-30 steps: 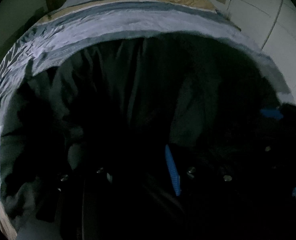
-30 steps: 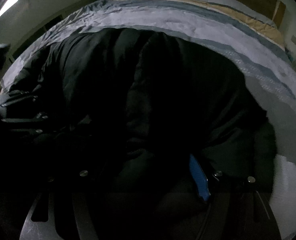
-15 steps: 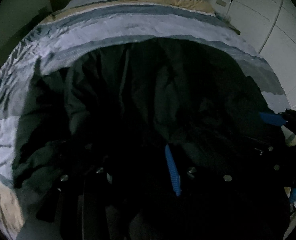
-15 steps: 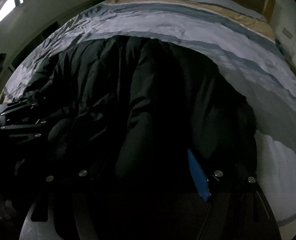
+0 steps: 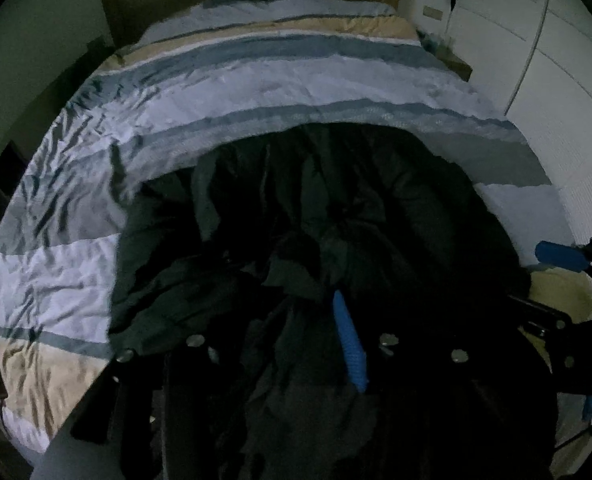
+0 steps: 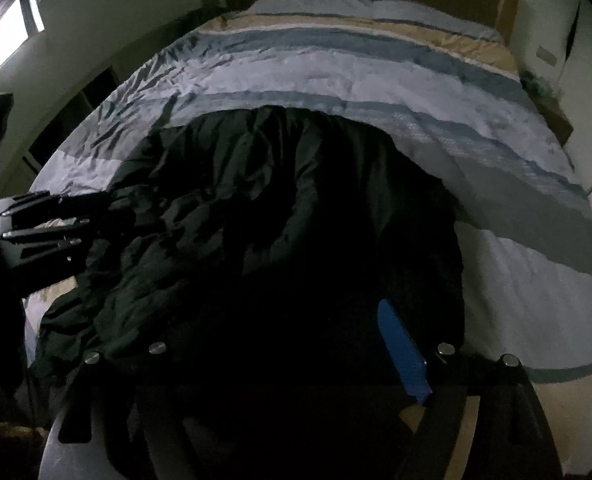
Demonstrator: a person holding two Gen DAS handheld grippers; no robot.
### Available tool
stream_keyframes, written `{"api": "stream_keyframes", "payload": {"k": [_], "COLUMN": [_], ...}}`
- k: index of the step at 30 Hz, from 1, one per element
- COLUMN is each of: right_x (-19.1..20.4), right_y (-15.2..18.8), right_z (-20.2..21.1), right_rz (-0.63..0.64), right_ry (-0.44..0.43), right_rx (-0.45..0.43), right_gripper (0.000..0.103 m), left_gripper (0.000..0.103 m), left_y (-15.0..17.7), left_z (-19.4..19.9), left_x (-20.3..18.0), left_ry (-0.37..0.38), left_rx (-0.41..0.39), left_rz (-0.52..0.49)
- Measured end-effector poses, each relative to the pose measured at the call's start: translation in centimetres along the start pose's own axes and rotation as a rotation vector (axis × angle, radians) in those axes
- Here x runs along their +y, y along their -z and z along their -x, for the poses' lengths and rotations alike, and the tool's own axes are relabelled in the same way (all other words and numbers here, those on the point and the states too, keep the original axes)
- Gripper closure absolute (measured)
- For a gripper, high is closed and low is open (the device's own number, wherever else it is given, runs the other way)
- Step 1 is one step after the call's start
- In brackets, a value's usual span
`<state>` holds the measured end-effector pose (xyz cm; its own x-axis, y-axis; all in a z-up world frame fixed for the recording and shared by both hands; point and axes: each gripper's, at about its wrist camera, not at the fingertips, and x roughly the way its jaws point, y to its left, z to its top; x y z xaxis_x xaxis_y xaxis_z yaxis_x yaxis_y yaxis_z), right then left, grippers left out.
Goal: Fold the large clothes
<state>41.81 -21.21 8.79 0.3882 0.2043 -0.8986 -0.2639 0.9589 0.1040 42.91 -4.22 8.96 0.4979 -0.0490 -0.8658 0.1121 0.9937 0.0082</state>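
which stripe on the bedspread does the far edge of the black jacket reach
The narrow blue-grey stripe just below the wide white band. The jacket stops at it; the tan stripe and broader blue one lie further toward the headboard.

Black jacket [image 5: 335, 208] folds lost in shadow. Left gripper [image 5: 296, 344]: one blue finger shows, other buried in cloth. Right gripper [image 6: 335, 344] likewise; grip unreadable.

Both fisheye views were dim and grainy, with black vignetted corners and strongly bowed edges. Daylight entered from a window [image 6: 4, 40] at the right wrist view's upper left. The striped bedspread [image 5: 280, 80] caught most light, while the dark jacket [image 6: 256, 216] sank into near-black shadow, detail lost.
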Motion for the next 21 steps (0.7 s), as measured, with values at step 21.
{"api": "stream_keyframes", "payload": {"k": [21], "right_x": [3.9], "right_y": [1.2], "right_z": [8.4], "right_rz": [0.121], "right_ry": [0.16], "right_rx": [-0.076], "right_gripper": [0.012], "left_gripper": [0.051], "left_y": [6.5], "left_z": [7.3], "left_x": [7.0], "left_ry": [-0.042], "left_rx": [0.039], "left_rz": [0.122]}}
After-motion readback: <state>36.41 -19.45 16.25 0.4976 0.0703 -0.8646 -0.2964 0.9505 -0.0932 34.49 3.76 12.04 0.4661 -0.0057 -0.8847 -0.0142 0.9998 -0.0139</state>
